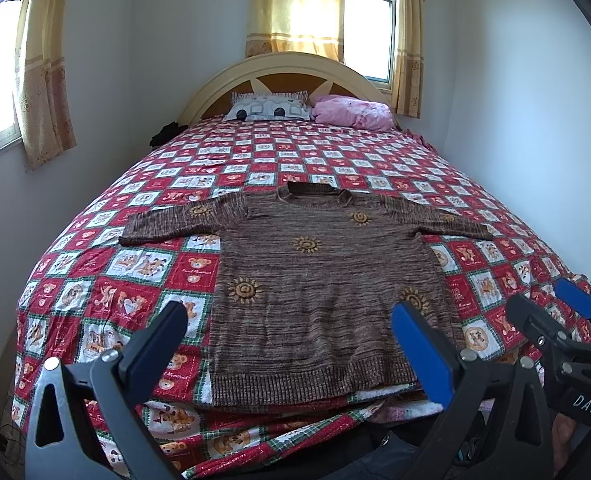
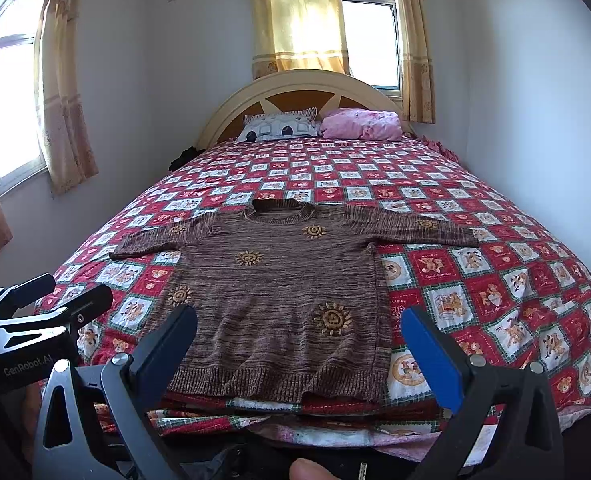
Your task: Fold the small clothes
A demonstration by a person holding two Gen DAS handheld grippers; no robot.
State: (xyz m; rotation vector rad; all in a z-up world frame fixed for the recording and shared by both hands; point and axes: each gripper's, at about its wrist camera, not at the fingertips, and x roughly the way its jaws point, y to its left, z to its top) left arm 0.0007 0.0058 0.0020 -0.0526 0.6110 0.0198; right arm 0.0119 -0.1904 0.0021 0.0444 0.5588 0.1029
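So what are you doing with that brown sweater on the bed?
A person is holding two grippers, one in each hand, getting ready to fold the brown sweater. It lies spread flat on the red checked quilt, sleeves stretched out to both sides. The left gripper and the right gripper are both open near the sweater's bottom hem, and neither is holding anything. No fold has been made yet.

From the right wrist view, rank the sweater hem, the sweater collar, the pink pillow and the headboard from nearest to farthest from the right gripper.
Measured from the right gripper, whose jaws stand open:
1. Sweater hem, at the bed's near edge, just ahead of the jaws.
2. Sweater collar, mid-bed, centre.
3. Pink pillow, far end, right of centre.
4. Headboard, behind the pillows against the wall.
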